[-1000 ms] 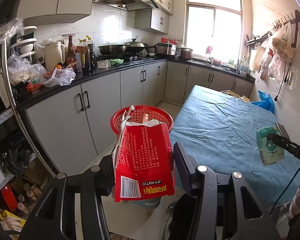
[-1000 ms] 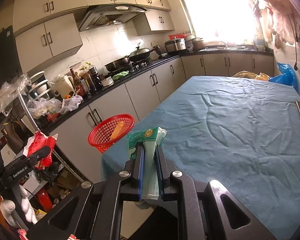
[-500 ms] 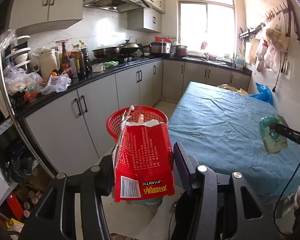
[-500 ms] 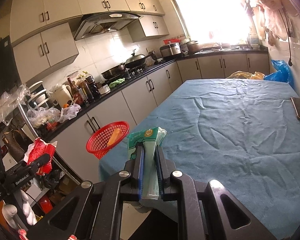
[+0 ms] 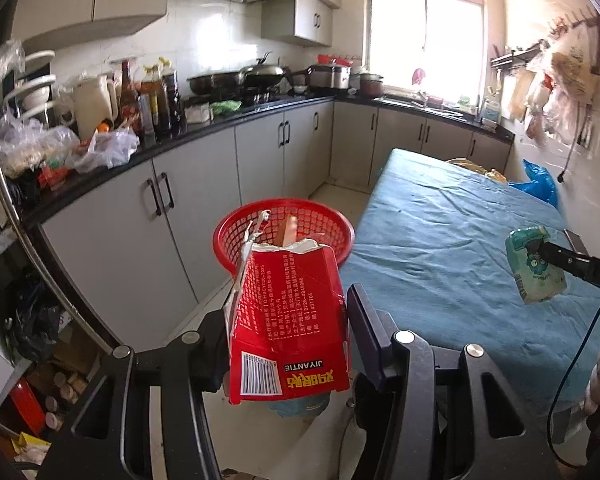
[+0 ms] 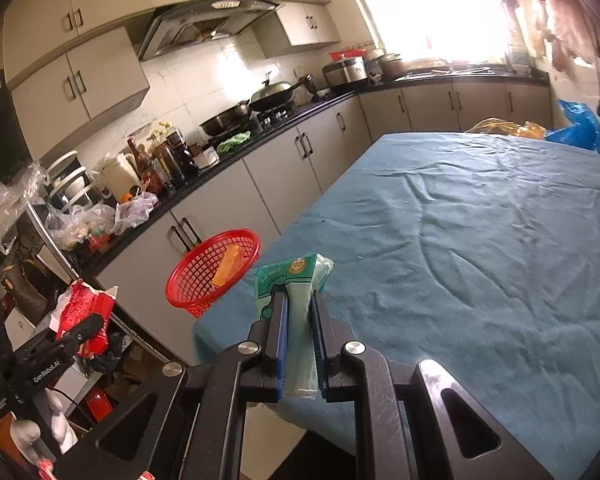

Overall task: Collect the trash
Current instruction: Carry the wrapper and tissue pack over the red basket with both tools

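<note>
In the left wrist view, the left tool [image 5: 288,320] pinches a torn red carton [image 5: 288,320] between its two fingers, barcode end nearest the camera and ragged open end pointing away. Beyond the carton stands a red basket [image 5: 236,224] on the floor beside the grey cabinets [image 5: 196,192], with an orange strip of packaging [image 5: 289,229] leaning inside it. To the right lies the table [image 5: 440,248] under a wrinkled blue cloth. Only this view shows the face of the green packet [image 5: 534,266], held in the air over the table's near right part by the right tool, whose fingers are hidden behind the packet here.

In the right wrist view, the right tool [image 6: 298,320] is pressed together on the green packet [image 6: 296,280], seen edge-on and squeezed flat. The red basket [image 6: 188,284] sits just beside the table's [image 6: 480,240] near left corner, and the orange piece [image 6: 228,266] inside shows more fully. At far left the left tool [image 6: 80,330] appears from the side, gripping the red carton [image 6: 82,310].
</note>
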Action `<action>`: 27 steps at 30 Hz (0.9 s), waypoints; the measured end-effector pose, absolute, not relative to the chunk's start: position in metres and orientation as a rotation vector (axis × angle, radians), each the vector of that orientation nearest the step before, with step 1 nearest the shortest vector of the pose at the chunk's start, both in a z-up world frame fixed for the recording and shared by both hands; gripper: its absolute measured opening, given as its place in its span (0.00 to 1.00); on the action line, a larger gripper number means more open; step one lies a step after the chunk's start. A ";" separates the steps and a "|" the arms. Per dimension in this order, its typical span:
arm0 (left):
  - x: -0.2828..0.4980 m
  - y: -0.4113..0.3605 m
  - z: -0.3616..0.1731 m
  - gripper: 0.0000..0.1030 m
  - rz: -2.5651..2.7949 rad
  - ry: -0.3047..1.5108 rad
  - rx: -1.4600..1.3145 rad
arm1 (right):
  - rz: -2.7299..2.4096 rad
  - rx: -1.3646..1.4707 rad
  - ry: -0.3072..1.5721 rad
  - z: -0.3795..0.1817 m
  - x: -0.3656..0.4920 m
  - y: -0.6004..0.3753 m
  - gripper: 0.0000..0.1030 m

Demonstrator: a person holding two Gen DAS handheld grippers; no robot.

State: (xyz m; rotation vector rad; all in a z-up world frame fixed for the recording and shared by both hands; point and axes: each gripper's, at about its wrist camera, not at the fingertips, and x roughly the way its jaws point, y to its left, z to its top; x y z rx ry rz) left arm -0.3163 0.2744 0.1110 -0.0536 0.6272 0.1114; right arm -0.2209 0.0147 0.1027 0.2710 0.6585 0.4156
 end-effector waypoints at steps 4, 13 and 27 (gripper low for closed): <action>-0.295 0.288 0.106 0.49 0.134 0.647 -0.050 | 0.458 0.259 0.689 0.104 -0.186 0.039 0.12; -0.226 0.319 0.101 0.49 0.182 0.673 -0.037 | 0.561 0.218 0.717 0.104 -0.115 0.110 0.12; -0.151 0.345 0.086 0.49 0.200 0.727 -0.029 | 0.671 0.196 0.734 0.094 -0.047 0.193 0.12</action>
